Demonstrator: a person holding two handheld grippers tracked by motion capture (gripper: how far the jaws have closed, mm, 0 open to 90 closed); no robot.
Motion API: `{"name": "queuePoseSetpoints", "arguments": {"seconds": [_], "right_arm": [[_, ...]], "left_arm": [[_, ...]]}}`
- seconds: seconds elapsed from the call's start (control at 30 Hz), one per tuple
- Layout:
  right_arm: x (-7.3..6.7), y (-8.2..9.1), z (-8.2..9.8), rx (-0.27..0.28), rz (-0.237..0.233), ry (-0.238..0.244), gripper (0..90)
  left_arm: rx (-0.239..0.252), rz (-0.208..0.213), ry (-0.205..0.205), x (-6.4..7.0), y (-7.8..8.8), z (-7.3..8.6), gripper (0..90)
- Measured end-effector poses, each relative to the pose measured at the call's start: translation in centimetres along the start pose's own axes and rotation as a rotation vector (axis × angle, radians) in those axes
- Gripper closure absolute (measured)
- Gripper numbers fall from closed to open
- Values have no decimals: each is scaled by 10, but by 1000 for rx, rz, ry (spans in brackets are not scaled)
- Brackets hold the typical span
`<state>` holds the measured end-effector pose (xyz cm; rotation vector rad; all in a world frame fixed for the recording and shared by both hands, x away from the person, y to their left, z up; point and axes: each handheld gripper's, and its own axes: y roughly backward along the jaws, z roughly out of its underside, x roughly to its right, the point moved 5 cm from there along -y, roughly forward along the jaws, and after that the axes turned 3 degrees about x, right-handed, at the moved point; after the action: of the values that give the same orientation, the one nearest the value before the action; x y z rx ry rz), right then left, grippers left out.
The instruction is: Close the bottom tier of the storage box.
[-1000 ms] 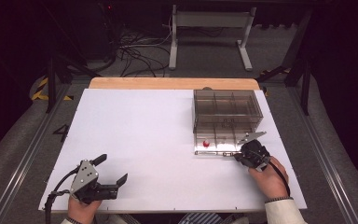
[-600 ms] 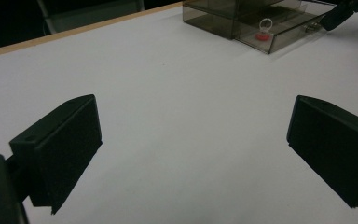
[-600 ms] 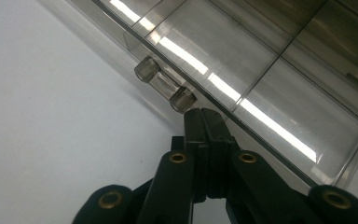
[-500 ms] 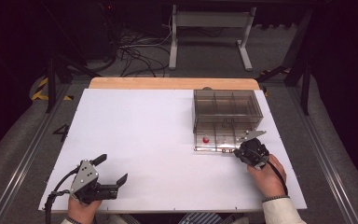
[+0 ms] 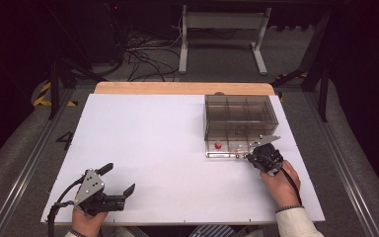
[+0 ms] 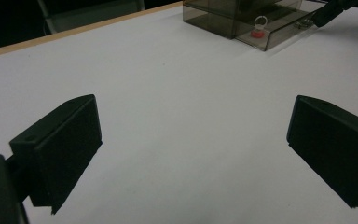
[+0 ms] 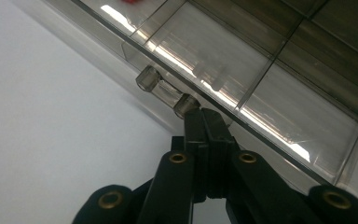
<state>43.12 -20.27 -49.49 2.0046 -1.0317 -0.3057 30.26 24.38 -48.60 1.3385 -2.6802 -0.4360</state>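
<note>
- Clear plastic box (image 5: 241, 123) sits near the table's (image 5: 143, 148) right edge, toward the far side, with its drawer (image 5: 229, 148) pulled partway out toward the person.
- Red bit with a ring (image 6: 259, 28) lies in the drawer's left end.
- Right gripper (image 7: 204, 116) is clenched tight on nothing, tips right at the drawer's little handle (image 7: 167, 91), can't tell if pushing or pulling.
- Left gripper (image 5: 121, 186) is parked at the near-left corner, jaws spread wide, nothing in them.
- Guessing the drawer work is mid-way.
</note>
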Motion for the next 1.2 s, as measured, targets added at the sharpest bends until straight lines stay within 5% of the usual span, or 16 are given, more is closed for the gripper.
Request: {"name": "queuePoseSetpoints", "arguments": {"seconds": [1.2], "right_arm": [[21, -21, -20, 97, 40, -37, 900]], "left_arm": [[-8, -44, 10, -3, 12, 6, 38]]}}
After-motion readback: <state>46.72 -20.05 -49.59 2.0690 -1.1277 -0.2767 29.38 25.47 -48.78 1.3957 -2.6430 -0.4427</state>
